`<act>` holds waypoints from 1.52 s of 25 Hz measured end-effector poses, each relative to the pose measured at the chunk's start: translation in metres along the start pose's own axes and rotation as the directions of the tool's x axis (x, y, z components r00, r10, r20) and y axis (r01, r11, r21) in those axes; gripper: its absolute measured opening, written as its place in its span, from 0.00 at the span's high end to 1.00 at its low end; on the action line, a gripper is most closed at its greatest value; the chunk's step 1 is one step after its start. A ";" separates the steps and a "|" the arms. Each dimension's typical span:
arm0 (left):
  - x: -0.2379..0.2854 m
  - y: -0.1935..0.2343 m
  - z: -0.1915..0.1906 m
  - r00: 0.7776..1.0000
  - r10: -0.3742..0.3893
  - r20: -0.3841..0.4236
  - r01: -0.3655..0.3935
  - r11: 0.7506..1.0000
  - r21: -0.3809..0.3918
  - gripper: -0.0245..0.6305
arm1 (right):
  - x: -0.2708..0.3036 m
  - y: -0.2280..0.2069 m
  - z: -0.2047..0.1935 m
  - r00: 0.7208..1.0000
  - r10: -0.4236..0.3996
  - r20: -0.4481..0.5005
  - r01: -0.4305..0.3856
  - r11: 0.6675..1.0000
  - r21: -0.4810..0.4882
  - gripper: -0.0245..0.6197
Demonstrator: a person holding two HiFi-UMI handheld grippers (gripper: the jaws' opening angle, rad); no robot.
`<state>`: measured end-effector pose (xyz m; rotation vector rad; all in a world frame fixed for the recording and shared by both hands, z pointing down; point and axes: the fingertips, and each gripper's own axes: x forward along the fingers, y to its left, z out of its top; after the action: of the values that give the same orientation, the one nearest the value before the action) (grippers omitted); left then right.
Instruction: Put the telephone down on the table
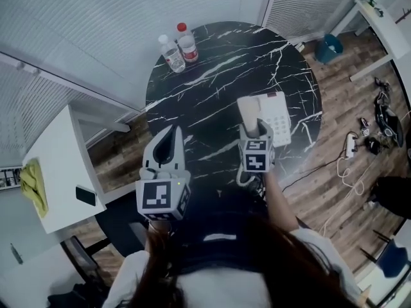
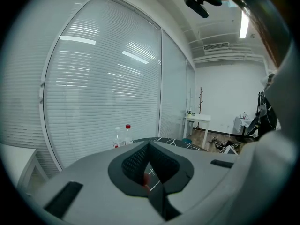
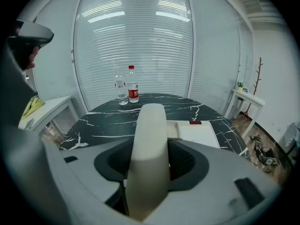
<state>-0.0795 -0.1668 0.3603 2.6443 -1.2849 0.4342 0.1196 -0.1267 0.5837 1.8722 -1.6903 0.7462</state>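
From the head view, the right gripper (image 1: 252, 132) is clamped on the lower part of a cream telephone handset (image 1: 247, 111). It holds the handset up over the black marble table (image 1: 212, 63), just beside the telephone base (image 1: 279, 117), which lies flat near the table's right edge. The left gripper (image 1: 168, 147) hangs above the near left of the table, apart from the phone. Two water bottles (image 1: 180, 47) stand together at the far rim.

The left gripper view shows the left gripper (image 2: 150, 165) with its jaws drawn together at the tips and nothing between them. The water bottles (image 2: 123, 136) stand beyond, against the window blinds.

In the right gripper view, the right gripper (image 3: 150, 158) has both pads pressed to the sides of the telephone handset (image 3: 151, 139), which rises upright out of the jaws. The telephone base (image 3: 199, 132) sits on the table (image 3: 112, 118) behind and to the right of it.

The handset looks like a light, rigid plastic shell with a smooth, rounded surface that could twist or slide between the pads. A hold across its narrow middle, as here, appears soundest. It should tolerate a gentle landing, though a drop onto the stone top could crack it. The open stretch of marble left of the base looks like the obvious place to lay it.
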 end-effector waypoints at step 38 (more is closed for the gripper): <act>-0.050 0.055 -0.016 0.990 0.138 0.006 -0.138 0.989 -0.059 0.96 | 0.011 0.079 0.007 0.992 0.122 -0.012 -0.122 0.986 -0.112 0.62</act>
<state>-0.1550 -0.1588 0.3597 2.5233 -1.4666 0.3964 0.0427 -0.1478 0.5869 1.7017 -1.8179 0.6879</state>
